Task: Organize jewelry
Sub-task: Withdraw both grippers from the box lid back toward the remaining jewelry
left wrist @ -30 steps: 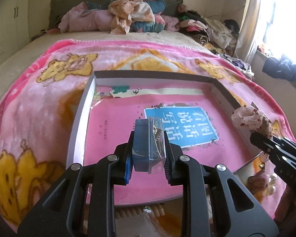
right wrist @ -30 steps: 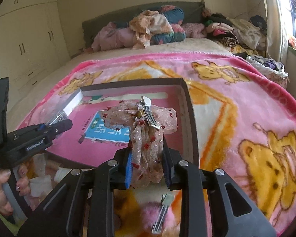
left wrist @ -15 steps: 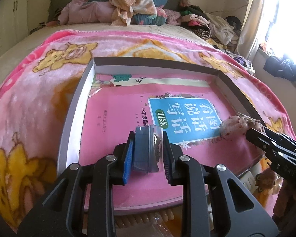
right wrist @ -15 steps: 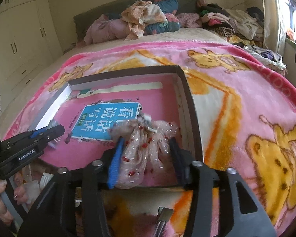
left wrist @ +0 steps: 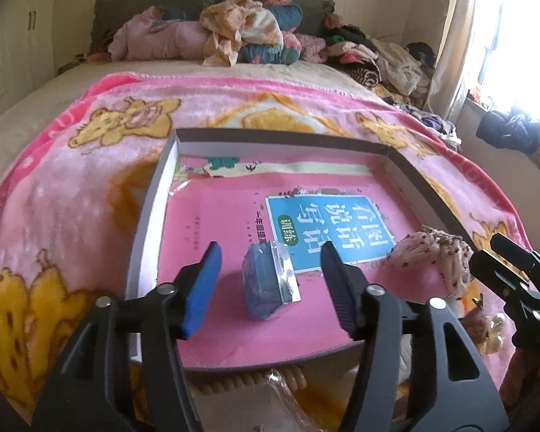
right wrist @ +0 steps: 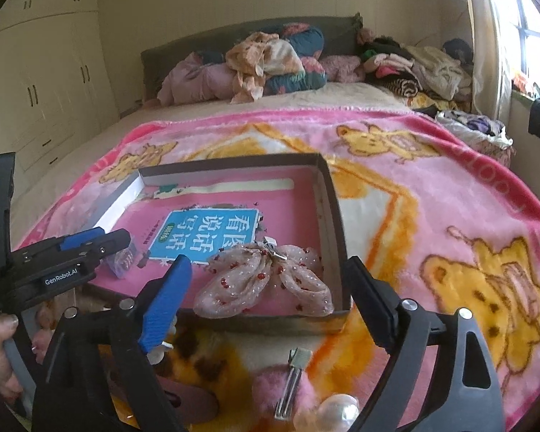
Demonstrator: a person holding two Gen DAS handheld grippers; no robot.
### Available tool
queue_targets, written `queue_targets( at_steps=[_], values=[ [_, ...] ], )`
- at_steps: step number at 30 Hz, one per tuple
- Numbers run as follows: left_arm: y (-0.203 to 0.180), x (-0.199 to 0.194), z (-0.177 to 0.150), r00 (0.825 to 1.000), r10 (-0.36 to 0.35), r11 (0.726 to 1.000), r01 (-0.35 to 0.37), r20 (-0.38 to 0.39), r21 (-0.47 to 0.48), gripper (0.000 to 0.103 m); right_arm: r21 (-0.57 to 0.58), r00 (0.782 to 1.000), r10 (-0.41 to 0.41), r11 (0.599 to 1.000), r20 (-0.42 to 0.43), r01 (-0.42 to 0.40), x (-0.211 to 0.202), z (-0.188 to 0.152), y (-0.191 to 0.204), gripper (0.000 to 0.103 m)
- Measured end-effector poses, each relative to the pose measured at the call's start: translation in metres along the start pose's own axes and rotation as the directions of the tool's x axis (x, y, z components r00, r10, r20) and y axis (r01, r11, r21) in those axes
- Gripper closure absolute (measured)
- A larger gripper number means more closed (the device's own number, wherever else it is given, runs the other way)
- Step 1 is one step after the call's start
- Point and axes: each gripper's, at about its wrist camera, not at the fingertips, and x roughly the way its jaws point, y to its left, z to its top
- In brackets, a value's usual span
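Observation:
A shallow grey-walled box (left wrist: 154, 194) (right wrist: 329, 194) lies on the bed with a pink book in its bottom. A small blue jewelry packet in clear plastic (left wrist: 270, 280) (right wrist: 120, 262) lies in the box near its front edge. My left gripper (left wrist: 270, 288) is open around it, not touching. A sheer pink bow hair clip with red dots (right wrist: 266, 284) (left wrist: 432, 255) lies in the box's front right corner. My right gripper (right wrist: 266, 309) is open just behind it.
A pink fluffy hair clip (right wrist: 288, 385) and a large pearl piece (right wrist: 338, 412) lie on the blanket in front of the box. A pink bear blanket (right wrist: 450, 216) covers the bed. Piled clothes (left wrist: 241, 32) sit at the headboard.
Both grippers have opened. The blue packet and the bow clip have dropped out of the fingers and now lie in the box.

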Motion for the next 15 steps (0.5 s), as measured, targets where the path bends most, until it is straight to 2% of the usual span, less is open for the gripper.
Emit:
queue_targets(
  at_steps=[8,15],
  values=[
    [-0.004,-0.028,-0.002,0.998,0.006,1.000,-0.006,0.060,-0.003,0.028,-0.042,0.998,-0.005,0.999,0.061,0.008,-0.026,-0.005,0.007,0.012],
    [-0.007,-0.058,-0.010,0.993,0.013,1.000,-0.014,0.116,0.000,0.020,-0.057,0.995,0.009,0.998,0.097,-0.004,-0.047,-0.011,0.010,0.009]
  ],
)
